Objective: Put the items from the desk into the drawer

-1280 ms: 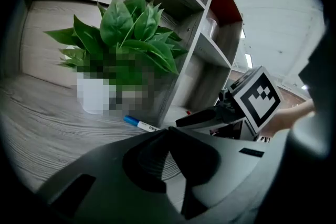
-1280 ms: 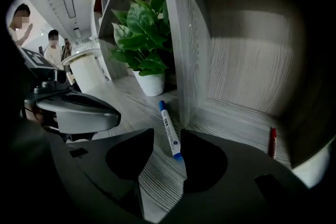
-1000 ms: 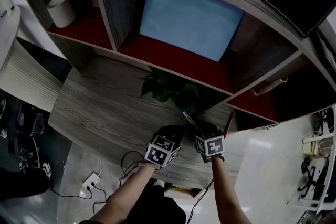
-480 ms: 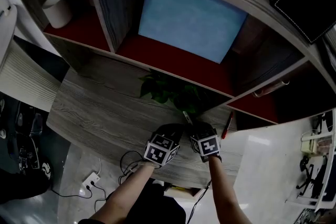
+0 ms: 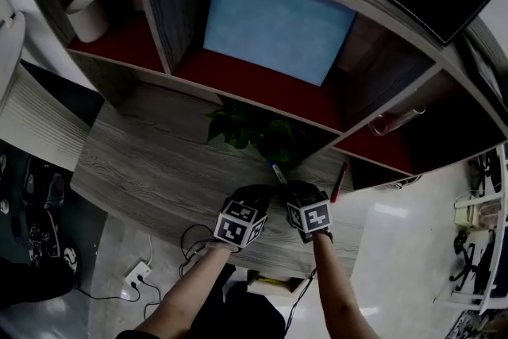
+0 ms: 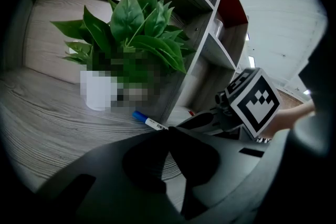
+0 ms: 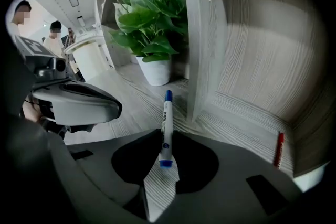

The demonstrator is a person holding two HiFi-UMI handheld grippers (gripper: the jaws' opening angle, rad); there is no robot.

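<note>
Gripping: the right tongs [image 7: 165,136] are clamped on a blue-capped marker [image 7: 167,113]. It is held near its rear end and its cap points straight ahead of the jaws.
Left tongs: the left tongs [image 6: 168,131] are shut tip to tip with nothing between them. They sit just beside the right tongs, on their left, low over the bench [image 5: 151,163].
Marker's place: it sticks out ahead of the right tongs toward a potted plant [image 7: 149,18] and passes close by an upright partition [image 7: 202,34]. Whether it is clear of the bench or resting on it cannot be told.
Other item: a red pen [image 7: 280,148] lies on the bench ahead and to the right of the right tongs, past the partition and well apart from both jaws.
Drawer: no open drawer can be made out. A metal handle [image 5: 394,121] shows far ahead and to the right of the right tongs and may belong to it, but that is only a guess.
Done so far: judging by this, one item is in hand and nothing is seen stowed.
Left to do: the marker must be carried to the drawer and released, then the red pen fetched and put away. The drawer may also need opening.
</note>
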